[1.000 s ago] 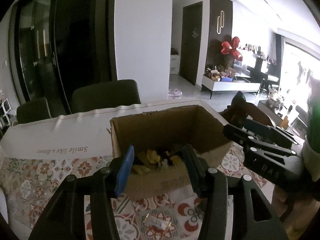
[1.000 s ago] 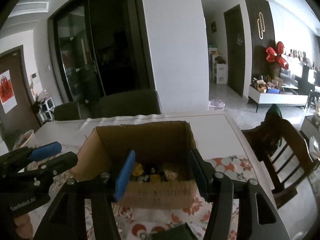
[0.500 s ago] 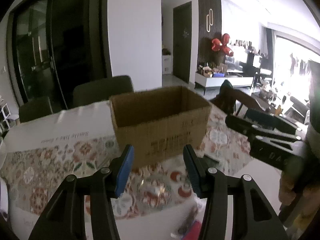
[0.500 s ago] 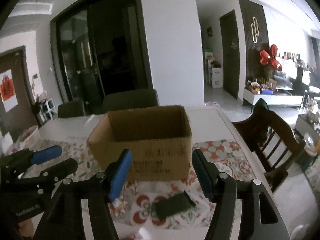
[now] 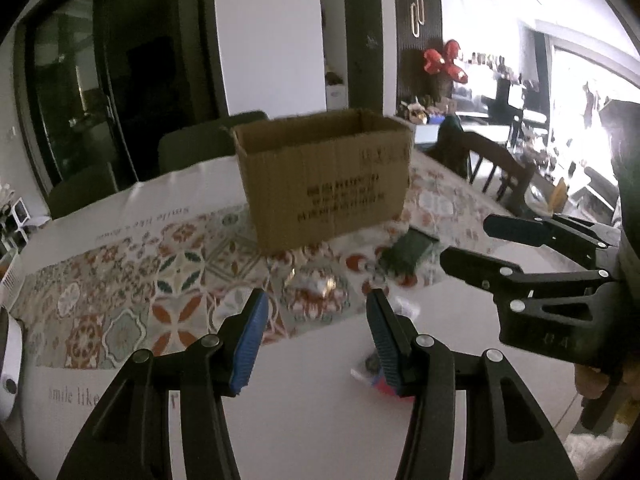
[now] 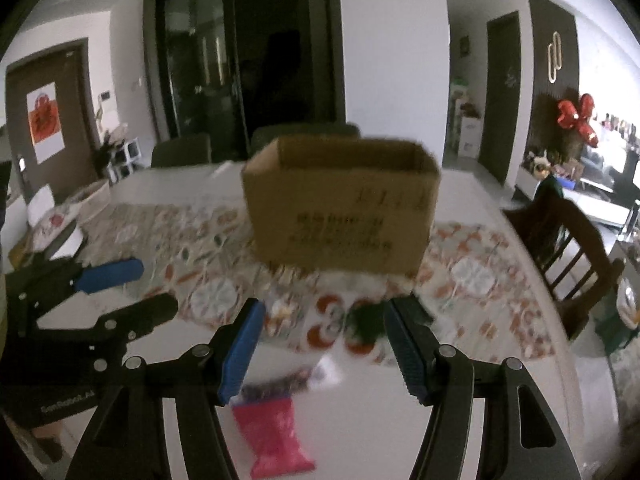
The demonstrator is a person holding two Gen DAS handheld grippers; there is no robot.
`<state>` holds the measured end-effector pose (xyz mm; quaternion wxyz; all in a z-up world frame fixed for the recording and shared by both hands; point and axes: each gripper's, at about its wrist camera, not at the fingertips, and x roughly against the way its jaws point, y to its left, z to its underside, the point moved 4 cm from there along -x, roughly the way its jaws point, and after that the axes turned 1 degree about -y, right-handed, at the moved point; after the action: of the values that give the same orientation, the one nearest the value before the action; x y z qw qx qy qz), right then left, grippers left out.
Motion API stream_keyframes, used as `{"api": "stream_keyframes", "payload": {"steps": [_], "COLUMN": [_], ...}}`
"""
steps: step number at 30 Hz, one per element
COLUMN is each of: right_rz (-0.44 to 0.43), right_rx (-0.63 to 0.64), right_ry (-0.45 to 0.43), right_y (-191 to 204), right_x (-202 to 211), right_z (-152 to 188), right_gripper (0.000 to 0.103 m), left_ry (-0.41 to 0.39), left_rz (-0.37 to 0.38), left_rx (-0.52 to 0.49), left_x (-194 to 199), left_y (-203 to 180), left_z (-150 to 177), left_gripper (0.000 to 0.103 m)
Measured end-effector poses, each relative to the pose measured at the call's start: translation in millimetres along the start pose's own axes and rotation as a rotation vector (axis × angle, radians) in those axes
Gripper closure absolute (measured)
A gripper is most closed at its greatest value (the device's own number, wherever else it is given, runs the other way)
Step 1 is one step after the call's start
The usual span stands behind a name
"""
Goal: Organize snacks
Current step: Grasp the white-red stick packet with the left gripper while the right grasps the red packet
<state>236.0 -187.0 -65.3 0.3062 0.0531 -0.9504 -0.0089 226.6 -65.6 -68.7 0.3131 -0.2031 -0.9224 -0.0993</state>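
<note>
An open brown cardboard box (image 5: 324,176) (image 6: 340,208) stands on the patterned runner; its inside is hidden from here. In front of it lie a dark green packet (image 5: 408,250) (image 6: 368,320) and a small shiny wrapped snack (image 5: 316,282). A pink packet (image 6: 276,436) lies on the white tabletop nearer me. My left gripper (image 5: 316,312) (image 6: 156,288) hovers open over the table's near part, nothing between its blue pads. My right gripper (image 6: 324,314) (image 5: 466,242) is open too, above the pink packet and apart from it.
A wooden chair (image 6: 568,248) stands at the table's right side and dark chairs (image 5: 208,148) behind the far edge. A white object (image 5: 8,360) sits at the left edge. The floral runner (image 5: 120,288) covers the middle of the white table.
Both grippers have pulled back from above the box and sunk toward the near tabletop. The box's contents are out of sight, and the loose packets have come into view. The right jaws stand slightly wider.
</note>
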Motion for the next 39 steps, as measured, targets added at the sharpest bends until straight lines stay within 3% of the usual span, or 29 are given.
{"api": "stream_keyframes", "payload": {"steps": [7, 16, 23, 30, 39], "right_rz": [-0.047, -0.078, -0.089, -0.1, -0.117], "right_rx": [0.028, 0.039, 0.037, 0.002, -0.026], "right_ry": [0.134, 0.257, 0.306, 0.35, 0.36], "right_y": [18.5, 33.5, 37.7, 38.5, 38.4], "right_x": [-9.6, -27.0, -39.9, -53.2, -59.5], "right_z": [44.9, 84.8, 97.2, 104.5, 106.5], "right_gripper": [0.04, 0.04, 0.04, 0.04, 0.047], "left_ry": [0.048, 0.081, 0.107, 0.172, 0.199], "left_rz": [0.046, 0.139, 0.253, 0.368, 0.41], "left_rx": [-0.039, -0.181, -0.253, -0.247, -0.248], "left_x": [-5.8, -26.1, -50.7, -79.2, -97.0], "left_y": [-7.2, -14.9, -23.9, -34.3, -47.8], "left_z": [27.5, 41.4, 41.2, 44.2, 40.9], "left_gripper": [0.053, 0.053, 0.055, 0.063, 0.072]}}
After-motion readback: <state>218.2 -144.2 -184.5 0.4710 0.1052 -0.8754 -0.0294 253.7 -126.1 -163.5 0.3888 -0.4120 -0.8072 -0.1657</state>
